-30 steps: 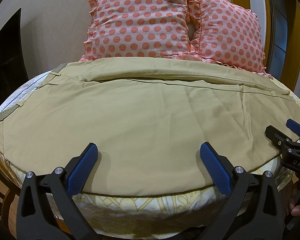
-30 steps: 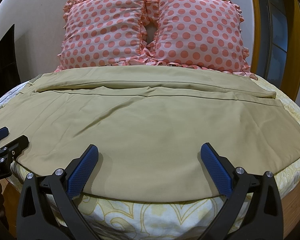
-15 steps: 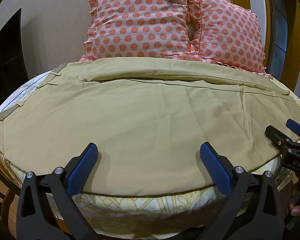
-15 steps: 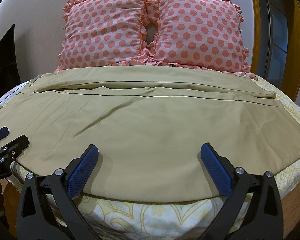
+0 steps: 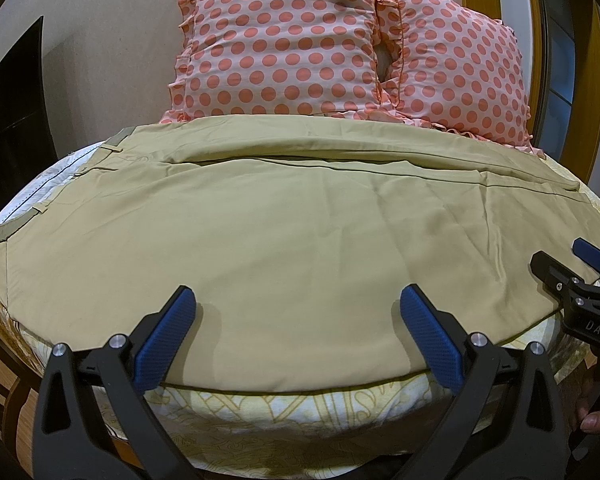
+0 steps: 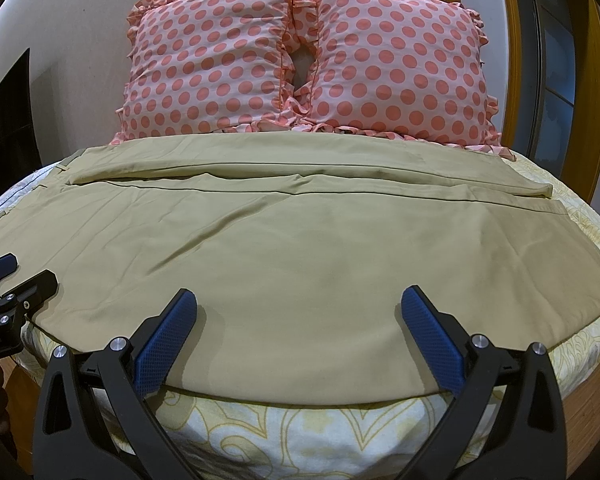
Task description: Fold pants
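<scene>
Tan pants (image 5: 284,224) lie spread flat across the bed, waistband at the left, leg cuffs at the right; they also show in the right wrist view (image 6: 300,248). The two legs lie side by side, the far one along the pillows. My left gripper (image 5: 296,320) is open and empty, hovering over the near hem toward the waist side. My right gripper (image 6: 298,320) is open and empty over the near hem toward the cuff side. Each gripper shows at the other view's edge: the right one (image 5: 560,268), the left one (image 6: 16,276).
Two pink polka-dot pillows (image 6: 300,64) stand against the wall behind the pants. The bed has a yellow patterned sheet (image 6: 300,428). A dark panel (image 5: 12,120) is at the left, a wooden door frame (image 6: 516,80) at the right.
</scene>
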`<state>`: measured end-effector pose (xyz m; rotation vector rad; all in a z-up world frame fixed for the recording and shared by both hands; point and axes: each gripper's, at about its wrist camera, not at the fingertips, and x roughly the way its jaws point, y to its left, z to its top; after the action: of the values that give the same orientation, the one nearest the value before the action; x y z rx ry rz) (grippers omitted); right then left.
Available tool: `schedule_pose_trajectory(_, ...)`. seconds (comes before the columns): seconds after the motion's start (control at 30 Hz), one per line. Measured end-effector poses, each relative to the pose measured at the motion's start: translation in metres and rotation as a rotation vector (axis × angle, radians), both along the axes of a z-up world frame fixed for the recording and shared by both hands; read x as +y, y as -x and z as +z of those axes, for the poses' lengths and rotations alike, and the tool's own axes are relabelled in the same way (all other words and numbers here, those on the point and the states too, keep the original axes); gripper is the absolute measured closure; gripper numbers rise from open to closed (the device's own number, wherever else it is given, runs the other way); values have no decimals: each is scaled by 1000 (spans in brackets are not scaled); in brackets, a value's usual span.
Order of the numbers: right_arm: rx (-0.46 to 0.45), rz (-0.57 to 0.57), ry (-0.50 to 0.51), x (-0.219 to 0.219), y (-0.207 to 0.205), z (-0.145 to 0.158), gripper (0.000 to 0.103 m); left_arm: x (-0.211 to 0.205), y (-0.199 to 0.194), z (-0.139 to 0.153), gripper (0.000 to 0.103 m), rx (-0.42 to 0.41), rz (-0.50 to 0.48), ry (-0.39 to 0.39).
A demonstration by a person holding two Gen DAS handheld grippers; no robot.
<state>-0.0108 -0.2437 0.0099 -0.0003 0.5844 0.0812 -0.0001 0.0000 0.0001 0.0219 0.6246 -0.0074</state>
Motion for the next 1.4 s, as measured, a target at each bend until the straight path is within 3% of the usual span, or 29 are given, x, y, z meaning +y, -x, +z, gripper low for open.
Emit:
schedule_pose_trajectory(1.1,-10,-2,-1,14,8,-5,1,1,-1,1,2,9,-10,-2)
schedule_pose_trajectory(1.2,63,51,-2,14,-5,-1,1,11,-8,10,2,58,-36,25)
schedule_pose_trajectory(1.23,118,92,-32,9,-21,8,1,9,-10,12,2,43,-27,26)
schedule_pose_trajectory(1.3,121,103,-113,-7,-31,24,1,22,-17,22,2,36,0,56)
schedule_pose_trajectory(1.4,108,22,-236,-52,-74,62,1,40,-27,36,2,16,47,109)
